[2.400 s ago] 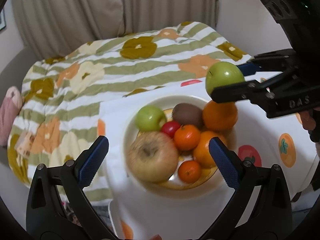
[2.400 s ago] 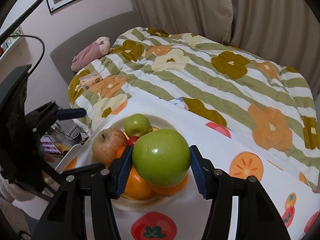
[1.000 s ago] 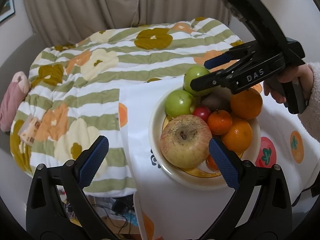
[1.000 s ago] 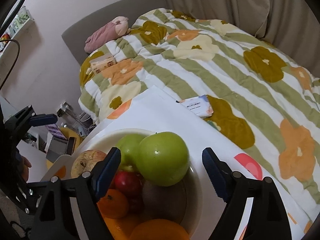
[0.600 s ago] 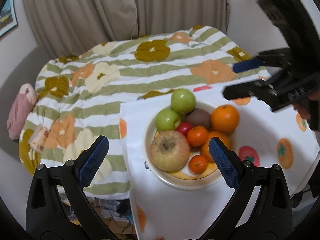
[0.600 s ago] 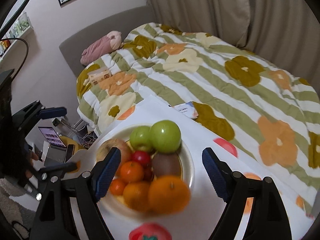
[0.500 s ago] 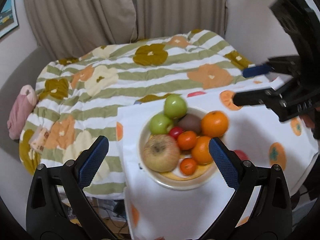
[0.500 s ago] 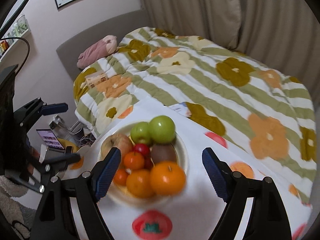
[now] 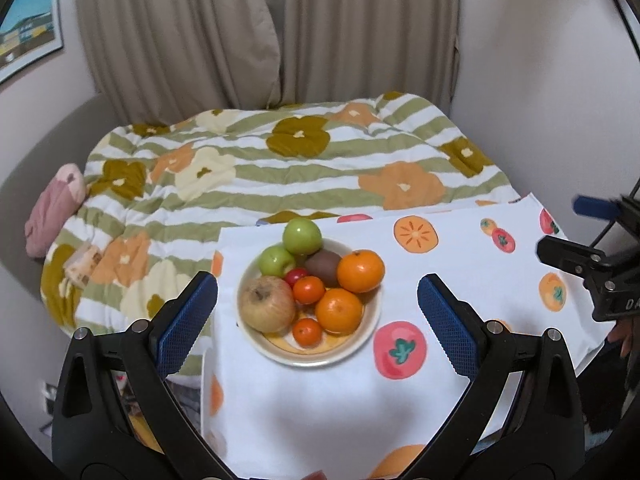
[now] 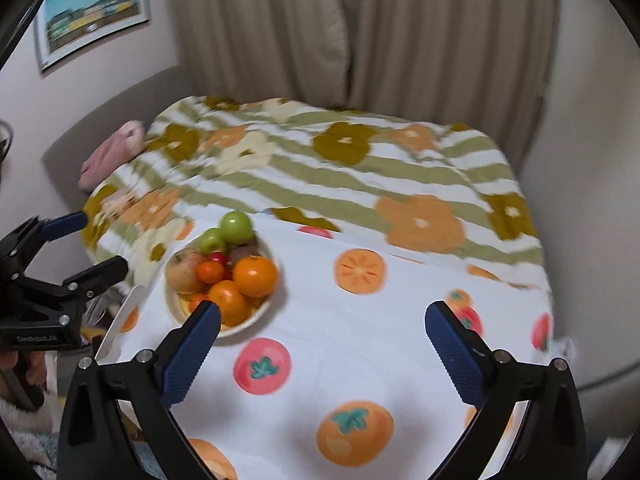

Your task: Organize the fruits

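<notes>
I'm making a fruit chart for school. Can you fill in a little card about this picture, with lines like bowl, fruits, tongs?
bowl: cream bowl on the fruit-print tablecloth
green apples: two, one big, one smaller, at the far side
big pale apple: one, nearest the left tongs
oranges: two large
kiwi: one
left tongs: open, empty
right tongs: open, empty
behind: flowered quilt

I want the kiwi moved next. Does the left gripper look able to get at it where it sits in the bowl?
Probably not cleanly. The left gripper is open and unobstructed above the bowl, but the kiwi sits wedged between the green apple and an orange, leaving little finger room.
</notes>
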Demonstrator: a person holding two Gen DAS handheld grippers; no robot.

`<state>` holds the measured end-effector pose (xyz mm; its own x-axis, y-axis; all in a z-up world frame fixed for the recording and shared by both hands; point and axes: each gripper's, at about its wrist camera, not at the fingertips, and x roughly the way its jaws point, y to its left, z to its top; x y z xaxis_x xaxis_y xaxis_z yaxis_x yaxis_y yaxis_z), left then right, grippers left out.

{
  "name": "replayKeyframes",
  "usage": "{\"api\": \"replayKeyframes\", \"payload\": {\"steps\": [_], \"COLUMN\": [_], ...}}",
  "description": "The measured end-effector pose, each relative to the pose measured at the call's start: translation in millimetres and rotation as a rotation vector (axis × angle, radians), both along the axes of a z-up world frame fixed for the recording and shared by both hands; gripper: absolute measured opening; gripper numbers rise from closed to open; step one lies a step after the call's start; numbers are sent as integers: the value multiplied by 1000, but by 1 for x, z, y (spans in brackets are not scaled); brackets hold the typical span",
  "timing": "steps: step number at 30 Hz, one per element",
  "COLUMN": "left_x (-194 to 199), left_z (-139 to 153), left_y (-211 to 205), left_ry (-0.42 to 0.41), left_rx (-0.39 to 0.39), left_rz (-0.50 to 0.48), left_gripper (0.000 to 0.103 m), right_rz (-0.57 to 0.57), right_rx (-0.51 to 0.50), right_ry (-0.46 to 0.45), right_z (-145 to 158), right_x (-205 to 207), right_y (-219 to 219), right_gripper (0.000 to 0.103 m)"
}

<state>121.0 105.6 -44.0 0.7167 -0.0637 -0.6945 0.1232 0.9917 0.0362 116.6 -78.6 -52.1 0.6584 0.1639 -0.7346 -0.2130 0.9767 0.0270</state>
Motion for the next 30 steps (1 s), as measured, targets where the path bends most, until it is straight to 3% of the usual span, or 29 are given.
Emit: {"api": "replayKeyframes", "payload": {"steps": [2,10,30], "left_x": [-7,-36,-59], "left_z": [2,8,18], "left_y": [-3,-17,-23], "left_ry": [-8,-54,-105], "left_rx": [3,5,5], "left_rz": [22,51,74], "left_gripper": [103,103,103], "right_rz": [-66,-151,-204], "right_rx": [13,-7,6], "right_ry": [-27,-58,-106], "right_z": [3,6,12], "right_x": [-14,-41,-67], "right_y": [-7,-14,-21], "right_gripper": [102,102,102]}}
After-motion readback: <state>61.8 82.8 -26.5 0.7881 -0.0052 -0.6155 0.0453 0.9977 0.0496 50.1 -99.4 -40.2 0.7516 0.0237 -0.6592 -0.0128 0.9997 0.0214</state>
